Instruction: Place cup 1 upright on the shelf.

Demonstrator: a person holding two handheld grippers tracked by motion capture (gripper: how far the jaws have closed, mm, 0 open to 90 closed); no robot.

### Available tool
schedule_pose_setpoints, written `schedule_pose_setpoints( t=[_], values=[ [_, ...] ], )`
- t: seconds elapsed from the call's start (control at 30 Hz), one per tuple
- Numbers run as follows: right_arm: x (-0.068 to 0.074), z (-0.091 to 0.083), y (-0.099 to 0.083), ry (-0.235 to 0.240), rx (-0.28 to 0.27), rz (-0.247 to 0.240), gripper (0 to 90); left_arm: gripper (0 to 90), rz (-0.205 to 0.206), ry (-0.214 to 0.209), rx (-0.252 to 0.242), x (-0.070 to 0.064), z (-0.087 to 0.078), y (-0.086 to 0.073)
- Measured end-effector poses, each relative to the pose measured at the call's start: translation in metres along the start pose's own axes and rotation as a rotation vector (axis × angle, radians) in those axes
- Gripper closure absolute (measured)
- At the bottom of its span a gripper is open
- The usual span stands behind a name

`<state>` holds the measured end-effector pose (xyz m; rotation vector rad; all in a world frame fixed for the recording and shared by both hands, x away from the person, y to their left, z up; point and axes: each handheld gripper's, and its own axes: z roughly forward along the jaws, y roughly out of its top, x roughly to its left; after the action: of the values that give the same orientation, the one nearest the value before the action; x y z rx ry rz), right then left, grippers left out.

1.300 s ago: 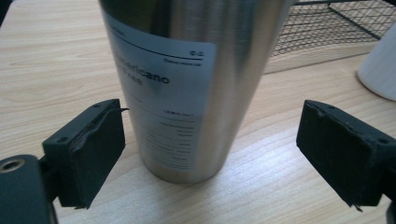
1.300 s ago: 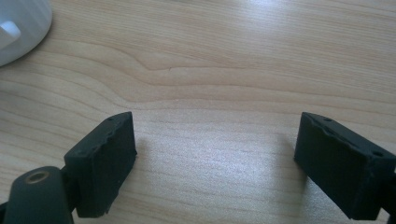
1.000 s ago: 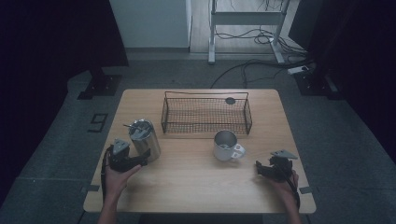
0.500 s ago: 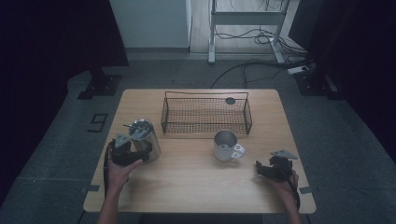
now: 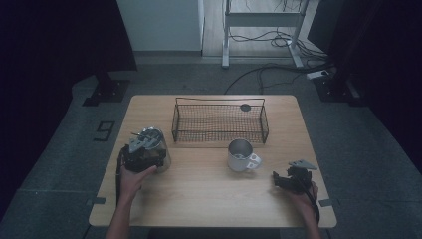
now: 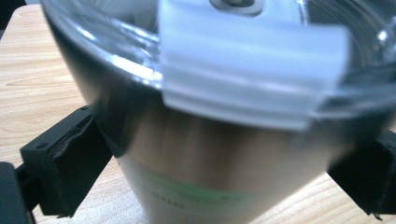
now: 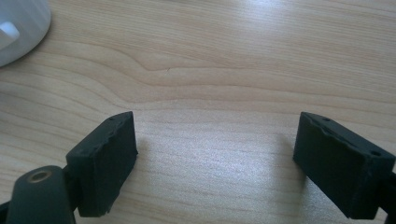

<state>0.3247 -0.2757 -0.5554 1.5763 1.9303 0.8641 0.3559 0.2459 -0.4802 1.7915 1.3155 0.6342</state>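
**Steel tumbler between spread jaws at the counter's left**

Where the left gripper view looks along its jaws, the tumbler [image 6: 224,140] crowds the picture so closely that its top and base are cut off, and its clear lid [image 6: 252,79] is a blur. Printed lettering on the steel wall is too soft to read. One black jaw stands at each side of the tumbler, the left hand-held gripper [image 5: 142,155] spread around it; whether the pads actually press the metal cannot be told, since the right jaw is half cut off at the edge. From the high view the tumbler [image 5: 158,144] stands near the left edge of the counter [image 5: 209,199], largely covered by the gripper and the hand behind it.

The right hand-held gripper [image 5: 291,180] rests low near the counter's right front corner, its jaws wide apart over bare wood with nothing between them. A metal mug [image 5: 241,155] stands between the two grippers, well apart from both; a sliver of it [image 7: 18,28] shows in the right gripper view's corner. Behind it sits a wire basket [image 5: 219,121], with a small dark disc [image 5: 245,107] just beyond its far rim.
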Motion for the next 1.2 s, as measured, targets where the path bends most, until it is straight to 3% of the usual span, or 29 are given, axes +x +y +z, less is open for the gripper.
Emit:
schedule_pose_setpoints(
  t=[0.3, 0.57, 1.2],
  values=[
    [0.000, 0.000, 0.000, 0.000, 0.000, -0.001, 12.9, 0.5, -0.011, -0.001, -0.006, 0.001, 0.009, 0.004],
    [0.000, 0.000, 0.000, 0.000, 0.000, 0.000, 12.9, 0.7, -0.012, 0.024, -0.003, -0.002, 0.016, 0.007],
    [0.000, 0.000, 0.000, 0.000, 0.000, 0.000, 12.9, 3.5, -0.002, 0.066, -0.002, -0.007, 0.016, 0.008]
  ],
)
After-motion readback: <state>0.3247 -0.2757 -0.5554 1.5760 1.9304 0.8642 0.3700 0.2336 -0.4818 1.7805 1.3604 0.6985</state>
